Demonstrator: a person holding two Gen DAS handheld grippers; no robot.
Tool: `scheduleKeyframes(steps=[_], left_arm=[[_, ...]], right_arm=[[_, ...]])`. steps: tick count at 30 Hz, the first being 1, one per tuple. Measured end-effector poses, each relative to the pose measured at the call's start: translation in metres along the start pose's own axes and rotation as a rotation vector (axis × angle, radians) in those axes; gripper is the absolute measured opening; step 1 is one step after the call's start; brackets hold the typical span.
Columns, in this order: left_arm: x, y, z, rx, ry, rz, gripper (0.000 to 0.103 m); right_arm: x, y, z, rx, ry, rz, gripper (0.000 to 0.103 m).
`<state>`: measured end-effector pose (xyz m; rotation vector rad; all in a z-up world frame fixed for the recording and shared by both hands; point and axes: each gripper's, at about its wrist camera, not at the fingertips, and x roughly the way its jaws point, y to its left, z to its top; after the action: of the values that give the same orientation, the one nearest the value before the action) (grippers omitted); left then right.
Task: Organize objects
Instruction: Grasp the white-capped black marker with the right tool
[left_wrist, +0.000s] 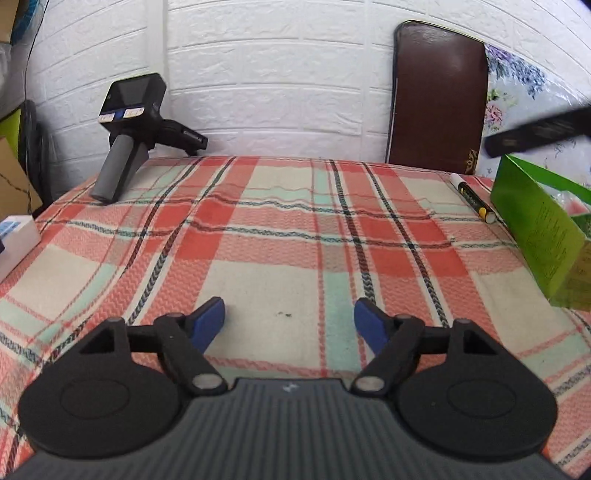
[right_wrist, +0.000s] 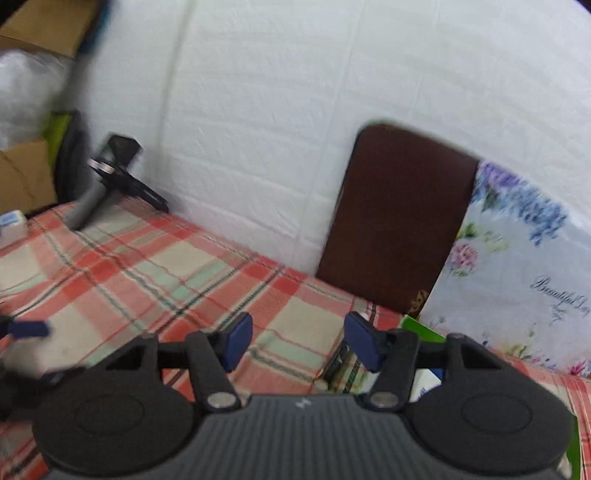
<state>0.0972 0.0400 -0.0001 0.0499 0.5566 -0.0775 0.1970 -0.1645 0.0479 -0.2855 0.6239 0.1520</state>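
Nearest in the left wrist view, the left gripper (left_wrist: 289, 319) hangs over the plaid tablecloth (left_wrist: 273, 236) with its blue pads (left_wrist: 210, 321) spread wide apart and nothing between them. Nearest in the right wrist view, the right gripper (right_wrist: 298, 341) likewise has its jaws parted and empty, above the same cloth. Only the left view shows the marker (left_wrist: 472, 198) sharply: white cap, black-and-yellow barrel, lying flat on the cloth just beside the green box (left_wrist: 535, 229) at the right edge. In the right view that box (right_wrist: 421, 328) is mostly hidden behind the gripper's own finger, and a dark strip under that finger may be the marker, though blur leaves it uncertain. The left view catches a blurred black bar (left_wrist: 539, 133) crossing above the box, cut off by the frame; what it is cannot be told. At the left margin sits a white carton (left_wrist: 16, 240), partly cropped. Farther back on the left, a spare handheld gripper (left_wrist: 129, 136) with a grey handle rests on the far edge of the cloth against the white brick wall (left_wrist: 277, 74); the right view shows it smeared by motion. Farthest right, a brown board (left_wrist: 437, 99) leans on the wall, and beside it a floral fabric (right_wrist: 517, 266), whose script lettering appears only in the right view.
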Motion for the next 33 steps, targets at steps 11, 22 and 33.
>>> scheduleKeyframes(steps=[11, 22, 33], left_arm=[[0.000, 0.015, -0.008, -0.062, -0.036, -0.101, 0.082], [0.003, 0.021, -0.007, -0.097, -0.034, -0.113, 0.083], [0.003, 0.023, -0.006, -0.079, -0.007, -0.109, 0.087]], right_arm=[[0.146, -0.007, 0.030, -0.001, 0.515, -0.087, 0.065], [0.124, -0.004, 0.013, 0.084, 0.494, 0.051, 0.029], [0.005, 0.068, -0.052, -0.071, 0.331, 0.214, 0.018]])
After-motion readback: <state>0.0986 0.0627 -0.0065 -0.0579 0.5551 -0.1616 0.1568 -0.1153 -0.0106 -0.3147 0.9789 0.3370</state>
